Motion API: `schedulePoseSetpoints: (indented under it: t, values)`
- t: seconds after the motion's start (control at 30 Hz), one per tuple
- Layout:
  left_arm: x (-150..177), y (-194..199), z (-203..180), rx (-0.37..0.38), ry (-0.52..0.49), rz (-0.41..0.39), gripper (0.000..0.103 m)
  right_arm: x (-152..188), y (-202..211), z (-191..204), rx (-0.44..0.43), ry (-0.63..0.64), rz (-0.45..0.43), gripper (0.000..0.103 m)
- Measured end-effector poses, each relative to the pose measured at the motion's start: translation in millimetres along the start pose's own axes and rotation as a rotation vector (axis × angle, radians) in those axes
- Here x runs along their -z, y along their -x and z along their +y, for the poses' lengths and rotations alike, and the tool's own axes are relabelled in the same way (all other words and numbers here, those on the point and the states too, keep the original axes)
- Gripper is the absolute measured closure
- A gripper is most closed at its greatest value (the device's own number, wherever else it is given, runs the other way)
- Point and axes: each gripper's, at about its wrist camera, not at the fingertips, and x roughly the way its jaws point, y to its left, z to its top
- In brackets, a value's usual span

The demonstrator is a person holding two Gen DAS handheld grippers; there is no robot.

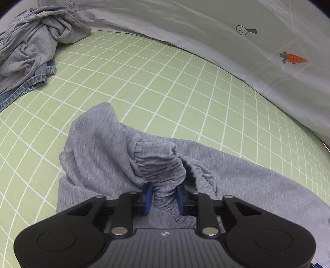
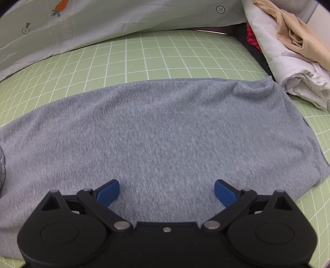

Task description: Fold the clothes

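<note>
Left claw (image 1: 164, 198) clamping grey waistband (image 1: 158, 162)

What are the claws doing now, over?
Left claw shut on grey knit shorts' elastic waistband. Right claw open above them. Nothing blocking.

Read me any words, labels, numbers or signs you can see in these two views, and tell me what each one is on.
No readable words or numbers.
Circled "x" sign with a dark wedge: on the white sheet, at, beside a carrot picture.
Dark print at the left view's top edge: cut off, unreadable.
Small emblem on the left gripper body: too small.
Small print on the white cloth at the right view's top: too small.
</note>
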Motion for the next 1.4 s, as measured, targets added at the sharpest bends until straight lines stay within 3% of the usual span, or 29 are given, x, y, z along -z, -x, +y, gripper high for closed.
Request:
schedulePoseSetpoints:
  t: [0.17, 0.33, 0.37, 0.4, 0.47, 0.53, 0.63, 0.73, 0.9, 1.03, 1.23, 1.4]
  values:
    - [-1.8, 27.6, -26.8, 0.077, -0.149, -0.064, 0.096, 1.6, -0.7, -1.7, 0.006, -0.009, 0.003, 0.003]
    - [1.2, 62.1, -75.1, 0.31, -0.27, -0.098, 0.095, 2.0, -2.9, -8.2, 0.005, -0.037, 0.007, 0.003]
    - [4.5, 59.4, -83.6, 0.346, -0.284, -0.089, 0.09, 1.9, -3.4, -9.7, 0.003, -0.043, 0.008, 0.003]
    - [8.0, 52.6, -90.2, 0.347, -0.293, -0.079, 0.077, 1.9, -3.3, -10.6, 0.003, -0.046, 0.007, 0.003]
    - [14.0, 37.1, -97.7, 0.279, -0.303, -0.059, 0.068, 1.9, -2.4, -12.4, 0.002, -0.048, 0.004, 0.003]
    - [17.7, 29.1, -96.2, 0.19, -0.304, -0.038, 0.066, 2.0, -0.2, -14.7, 0.004, -0.047, -0.005, 0.003]
    - [19.4, 35.3, -74.4, 0.187, -0.267, -0.045, 0.054, 1.6, 2.0, -20.0, 0.013, -0.047, -0.019, 0.003]
    - [24.3, 33.7, -55.5, 0.111, -0.241, -0.032, 0.051, 1.9, -0.2, -24.2, 0.014, -0.061, -0.015, 0.003]
    - [50.3, 13.7, -49.7, 0.116, -0.27, 0.062, 0.051, 2.3, -4.0, -31.2, 0.017, -0.085, -0.008, 0.003]
    - [66.6, 12.6, -65.0, 0.096, -0.328, 0.072, 0.043, 0.5, -4.7, -43.6, 0.021, -0.101, -0.023, 0.003]
    - [65.2, 10.3, -69.5, 0.068, -0.353, 0.089, 0.034, -6.3, -1.4, -74.3, 0.032, -0.12, -0.082, 0.003]
    - [62.2, 4.3, -77.9, 0.035, -0.376, 0.112, 0.031, -20.7, -14.6, -123.4, 0.113, -0.118, -0.13, 0.002]
